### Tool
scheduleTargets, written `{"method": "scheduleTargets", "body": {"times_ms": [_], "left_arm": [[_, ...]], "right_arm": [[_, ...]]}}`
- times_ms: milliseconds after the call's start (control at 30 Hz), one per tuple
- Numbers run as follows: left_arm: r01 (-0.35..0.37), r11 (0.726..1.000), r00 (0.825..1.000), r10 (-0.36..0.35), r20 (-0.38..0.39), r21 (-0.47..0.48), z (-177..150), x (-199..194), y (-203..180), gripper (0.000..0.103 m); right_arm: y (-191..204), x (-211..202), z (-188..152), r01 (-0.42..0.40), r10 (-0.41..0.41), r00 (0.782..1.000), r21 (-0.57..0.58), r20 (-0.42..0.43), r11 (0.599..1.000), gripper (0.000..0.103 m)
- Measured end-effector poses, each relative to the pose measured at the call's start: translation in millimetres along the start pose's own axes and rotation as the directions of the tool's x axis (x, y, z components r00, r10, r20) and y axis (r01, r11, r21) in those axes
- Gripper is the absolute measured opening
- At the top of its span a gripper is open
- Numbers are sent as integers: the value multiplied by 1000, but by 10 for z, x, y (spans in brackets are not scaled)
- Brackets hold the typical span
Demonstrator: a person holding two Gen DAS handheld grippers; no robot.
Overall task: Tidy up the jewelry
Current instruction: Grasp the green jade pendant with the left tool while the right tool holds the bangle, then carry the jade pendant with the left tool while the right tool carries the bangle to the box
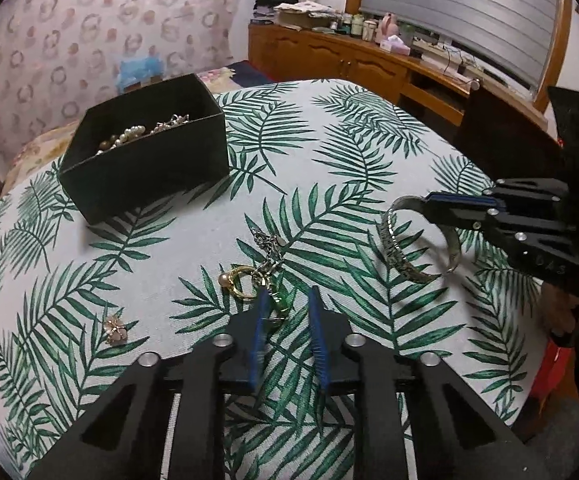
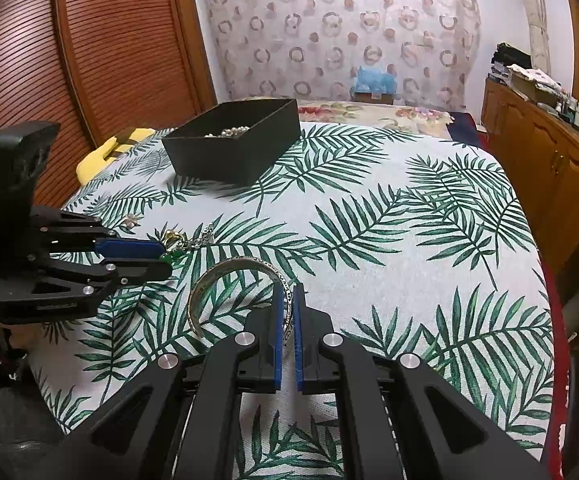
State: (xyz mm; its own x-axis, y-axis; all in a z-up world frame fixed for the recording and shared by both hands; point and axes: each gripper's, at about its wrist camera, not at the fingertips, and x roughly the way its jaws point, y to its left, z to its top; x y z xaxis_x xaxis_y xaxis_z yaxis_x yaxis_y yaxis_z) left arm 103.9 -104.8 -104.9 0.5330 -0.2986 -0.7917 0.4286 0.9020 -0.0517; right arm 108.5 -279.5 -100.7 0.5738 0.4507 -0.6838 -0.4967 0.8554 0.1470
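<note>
Gripping the silver bangle (image 2: pixel 225 280) by one end, the right gripper (image 2: pixel 288 316) lifts it clear of the leaf-print cloth (image 2: pixel 409 240), presumably bound for the far black box (image 2: pixel 233 152). Left gripper (image 1: pixel 289 320), jaws apart, straddles the green pendant (image 1: pixel 279 304) near the gold ring (image 1: pixel 241 282).

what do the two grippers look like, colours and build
Both match: the left gripper and right gripper have matte black angular linkage arms with triangular cut-outs, round silver pivot bolts and flat blue finger pads. Faint embossed lettering shows on the right one's body. No cables visible.
</note>
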Motion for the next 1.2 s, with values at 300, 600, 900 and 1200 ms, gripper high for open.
{"method": "scheduleTargets", "body": {"times_ms": [300, 600, 900, 1200], "left_arm": [[-72, 995, 997, 73, -9, 69, 60, 98, -33, 16], [-41, 998, 999, 40, 32, 40, 30, -23, 75, 10], [12, 1000, 989, -13, 150, 2, 156, -516, 117, 10], [-8, 1000, 973, 15, 231, -28, 349, -833, 326, 10]], "right_arm": [[17, -30, 39, 13, -13, 1000, -15, 3, 1000, 6], [104, 46, 123, 9, -9, 1000, -35, -2, 999, 6], [176, 33, 247, 5, -5, 1000, -54, 12, 999, 6], [283, 62, 442, -2, 5, 1000, -85, 30, 996, 6]]}}
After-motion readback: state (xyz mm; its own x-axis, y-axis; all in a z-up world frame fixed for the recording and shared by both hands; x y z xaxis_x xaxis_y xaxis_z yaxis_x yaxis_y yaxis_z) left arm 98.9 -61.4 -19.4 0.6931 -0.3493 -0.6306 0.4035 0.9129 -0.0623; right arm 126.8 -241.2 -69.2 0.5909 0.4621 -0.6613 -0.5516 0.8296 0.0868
